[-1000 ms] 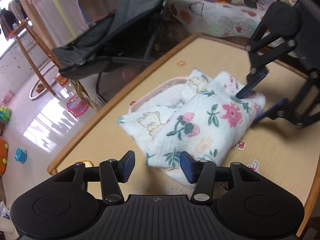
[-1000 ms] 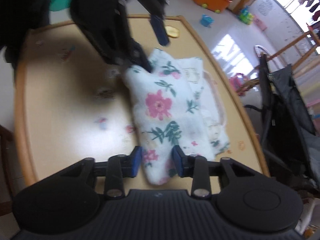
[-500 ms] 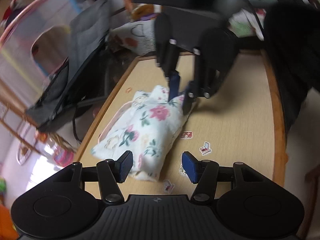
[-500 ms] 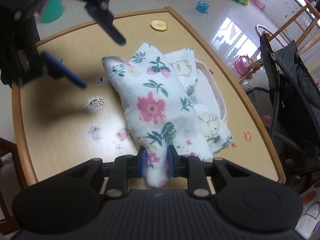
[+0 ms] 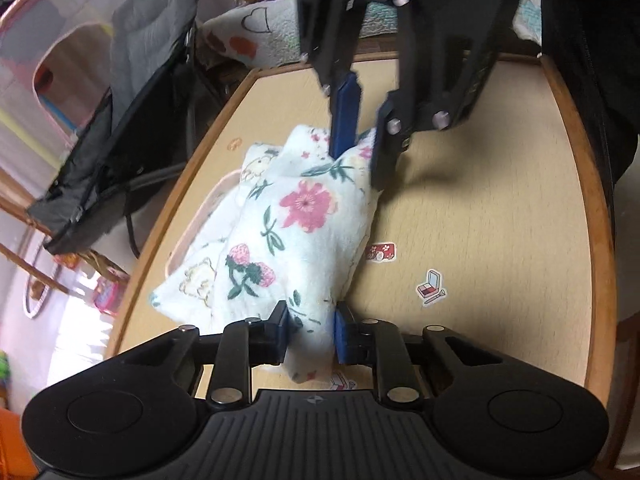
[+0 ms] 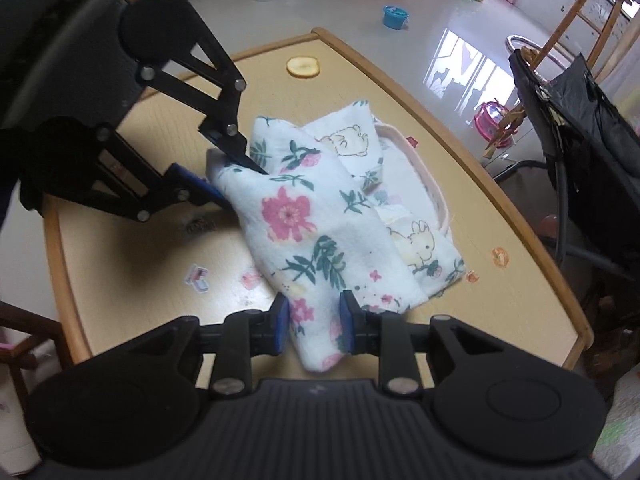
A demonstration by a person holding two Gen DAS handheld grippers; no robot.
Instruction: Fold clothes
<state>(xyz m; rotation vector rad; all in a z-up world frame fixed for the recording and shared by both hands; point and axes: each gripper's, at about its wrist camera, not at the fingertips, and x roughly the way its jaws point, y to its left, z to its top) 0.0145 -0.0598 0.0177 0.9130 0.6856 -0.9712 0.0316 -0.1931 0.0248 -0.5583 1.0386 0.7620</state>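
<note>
Left gripper (image 5: 310,330): jaws closing on one end of the floral cloth bundle (image 5: 292,236), fabric pinched between the pads. Bundle lies mid-table (image 5: 500,200), partly over a pink-rimmed garment (image 6: 432,196). Right gripper (image 6: 312,328): jaws opening slightly, pads pressing the opposite end. Judged soft, light, floppy; take by ends or corners. Underlying layers hidden; garment type unclear.

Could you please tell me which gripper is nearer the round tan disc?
Left. The left gripper, closing on the far end of the floral cloth, is closer to the round tan disc; the right gripper holds the near end.
</note>
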